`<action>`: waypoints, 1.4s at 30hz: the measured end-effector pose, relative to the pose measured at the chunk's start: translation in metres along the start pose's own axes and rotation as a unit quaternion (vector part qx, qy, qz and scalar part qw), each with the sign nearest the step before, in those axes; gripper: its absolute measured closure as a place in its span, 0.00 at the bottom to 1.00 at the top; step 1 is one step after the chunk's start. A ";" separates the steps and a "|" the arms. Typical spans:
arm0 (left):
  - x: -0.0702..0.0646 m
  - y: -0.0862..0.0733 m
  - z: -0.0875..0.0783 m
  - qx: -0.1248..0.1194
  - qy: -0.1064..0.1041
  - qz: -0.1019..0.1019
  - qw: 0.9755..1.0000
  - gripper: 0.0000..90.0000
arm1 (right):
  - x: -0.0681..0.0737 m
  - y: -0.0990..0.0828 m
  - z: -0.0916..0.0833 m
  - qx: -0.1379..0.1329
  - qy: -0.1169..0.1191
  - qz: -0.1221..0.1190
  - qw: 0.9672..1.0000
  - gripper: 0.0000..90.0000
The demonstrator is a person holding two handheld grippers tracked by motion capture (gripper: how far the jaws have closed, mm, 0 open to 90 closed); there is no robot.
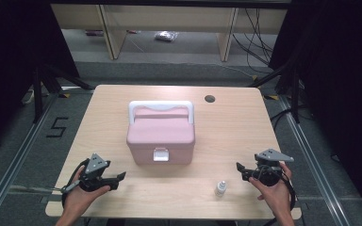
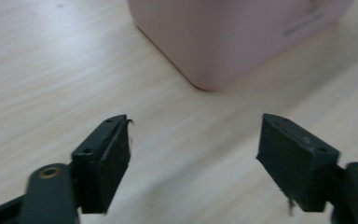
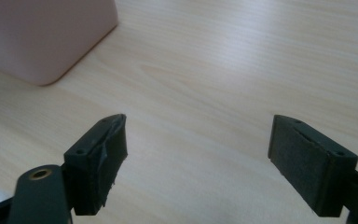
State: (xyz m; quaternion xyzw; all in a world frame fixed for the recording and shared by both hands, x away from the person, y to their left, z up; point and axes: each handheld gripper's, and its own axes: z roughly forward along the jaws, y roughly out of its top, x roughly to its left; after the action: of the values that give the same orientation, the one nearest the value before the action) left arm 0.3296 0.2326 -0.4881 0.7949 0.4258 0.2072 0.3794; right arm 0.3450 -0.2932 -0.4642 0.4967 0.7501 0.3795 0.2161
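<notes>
A pink lidded box [image 1: 160,136] with a white carrying handle [image 1: 160,107] folded over its lid was seen near the middle of the wooden table [image 1: 235,136], its white front latch [image 1: 160,154] turned toward the near edge and apparently fastened. A small white dropper bottle [image 1: 220,188] stood upright near the front edge, to the right of the box and well apart from it.

The left gripper [image 1: 118,179] was held low at the near left, its jaws spread wide with nothing between them, a corner of the box lying ahead in the left gripper view. The right gripper [image 1: 240,170] was held at the near right, just right of the bottle, its jaws likewise wide and empty.

The work was judged to be at its opening step: an approach, with nothing yet grasped. The next move was judged to call for the latch to be released and the lid raised, or for the bottle to be picked up by the right gripper.

Faint print was visible on the box wall in the left gripper view, too blurred to be read. A "5" [image 1: 56,127] was marked on the floor at the left.
</notes>
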 end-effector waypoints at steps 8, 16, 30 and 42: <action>0.024 0.012 0.013 -0.006 0.002 -0.019 1.000 0.50 | -0.001 0.024 0.016 -0.008 0.011 -0.014 1.000 0.28; 0.030 0.026 0.017 -0.012 -0.003 -0.011 1.000 0.76 | 0.005 0.045 0.046 -0.002 0.036 -0.039 0.999 0.47; 0.057 0.052 0.048 -0.023 -0.057 -0.046 0.997 1.00 | 0.033 0.078 0.079 -0.015 0.090 -0.088 0.992 0.98; 0.061 0.070 0.061 -0.014 -0.056 -0.023 0.998 1.00 | 0.052 0.090 0.100 -0.002 0.118 -0.086 0.989 1.00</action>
State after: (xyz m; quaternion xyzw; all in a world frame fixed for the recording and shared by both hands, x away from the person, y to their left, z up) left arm 0.4398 0.2331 -0.4712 0.7899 0.4190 0.1592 0.4186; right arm 0.4454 -0.1909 -0.4528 0.3818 0.8092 0.4171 0.1594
